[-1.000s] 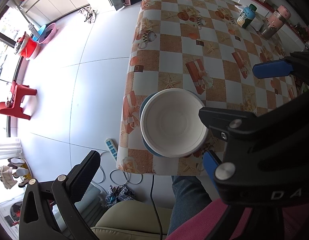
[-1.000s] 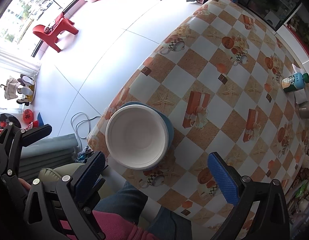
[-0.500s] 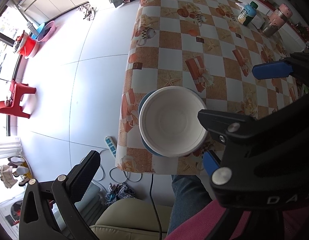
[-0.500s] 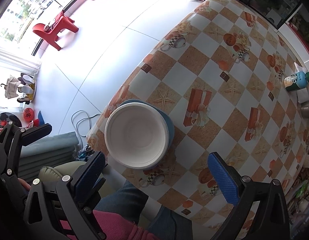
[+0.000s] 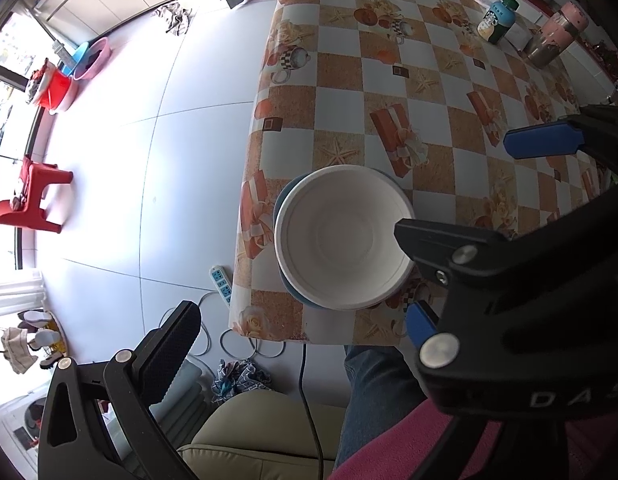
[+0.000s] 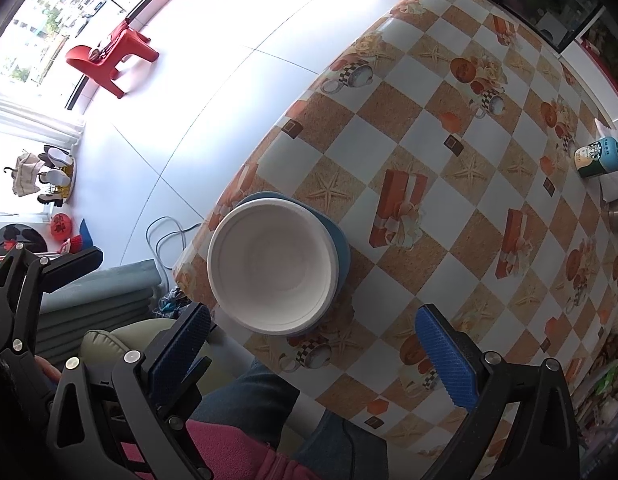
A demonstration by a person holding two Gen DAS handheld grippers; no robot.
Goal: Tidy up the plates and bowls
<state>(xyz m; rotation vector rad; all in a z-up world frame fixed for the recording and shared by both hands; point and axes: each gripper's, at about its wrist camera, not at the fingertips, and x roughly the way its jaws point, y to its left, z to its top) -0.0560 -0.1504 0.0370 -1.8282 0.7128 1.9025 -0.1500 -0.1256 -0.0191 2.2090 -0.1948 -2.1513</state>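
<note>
A white bowl (image 5: 343, 236) sits inside a blue plate (image 5: 284, 200) near the table's front left corner; it also shows in the right wrist view (image 6: 271, 270) on the blue plate (image 6: 339, 240). My right gripper (image 6: 315, 354) is open and empty, held above the table's front edge just short of the bowl. My left gripper (image 5: 297, 340) is open and empty, held high over the table corner. The right gripper's blue fingers (image 5: 541, 142) cross the left wrist view.
A checkered tablecloth (image 6: 449, 112) covers the table. A green-capped bottle (image 5: 496, 20) and a pink flask (image 5: 555, 36) stand at the far right. Below the table edge are a power strip (image 5: 221, 282), cables, a beige cushion (image 5: 261, 432) and the person's legs.
Both grippers have drifted slightly back and up from the table; the bowl and plate have not moved. Both stay open.
</note>
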